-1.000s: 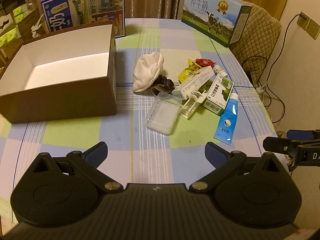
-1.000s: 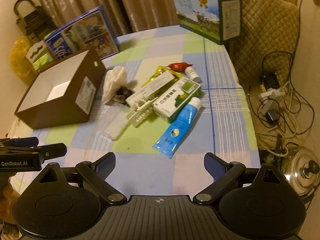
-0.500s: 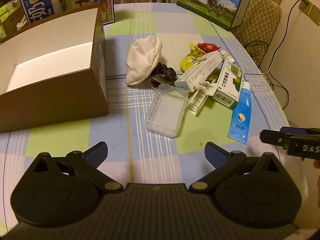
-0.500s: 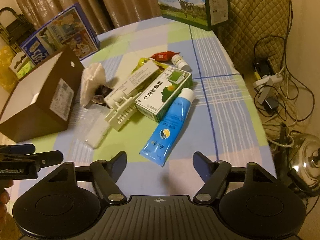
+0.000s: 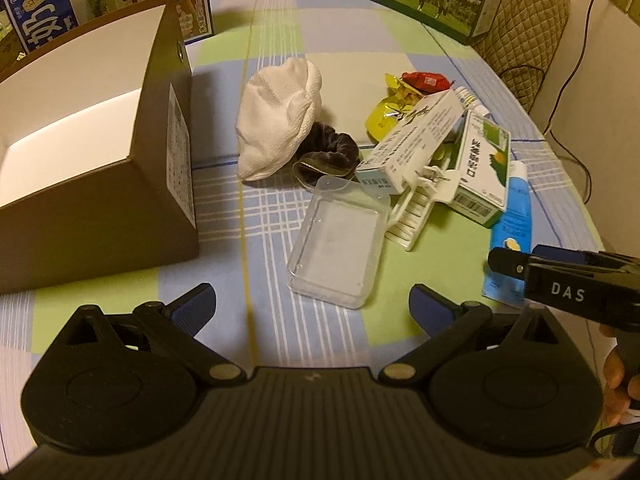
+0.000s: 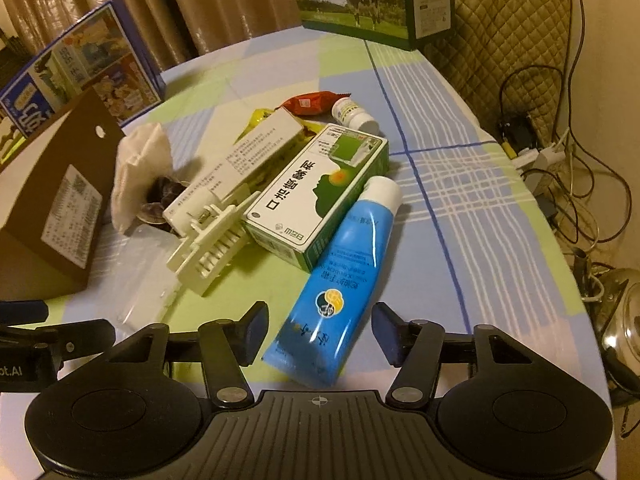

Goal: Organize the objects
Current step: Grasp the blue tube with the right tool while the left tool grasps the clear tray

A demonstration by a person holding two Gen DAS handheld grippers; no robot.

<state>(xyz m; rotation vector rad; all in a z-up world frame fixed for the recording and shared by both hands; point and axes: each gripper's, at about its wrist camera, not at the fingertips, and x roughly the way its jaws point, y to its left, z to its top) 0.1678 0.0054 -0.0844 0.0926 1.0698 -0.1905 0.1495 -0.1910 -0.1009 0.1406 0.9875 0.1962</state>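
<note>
Two claws hang over the checked tabletop (image 5: pixel 280 60), both with fingers spread and gripping nothing. Your right claw (image 6: pixel 320 334) sits lowest: its fingertips straddle the crimped end of the blue tube (image 6: pixel 344 280), one on each side, with a gap left to the tube on both sides. Your left claw (image 5: pixel 312 308) is opened wider and hovers just short of the clear plastic case (image 5: pixel 340 240), touching nothing. Taking the blue tube as your mark, the green-and-white medicine box (image 6: pixel 316 200) lies against its left side, the white comb-like clip (image 6: pixel 208 248) further left, and the white cloth (image 5: pixel 280 120) with the dark scrunchie (image 5: pixel 328 152) beyond those. The open brown box (image 5: pixel 96 208) stands farthest left of the tube.
</note>
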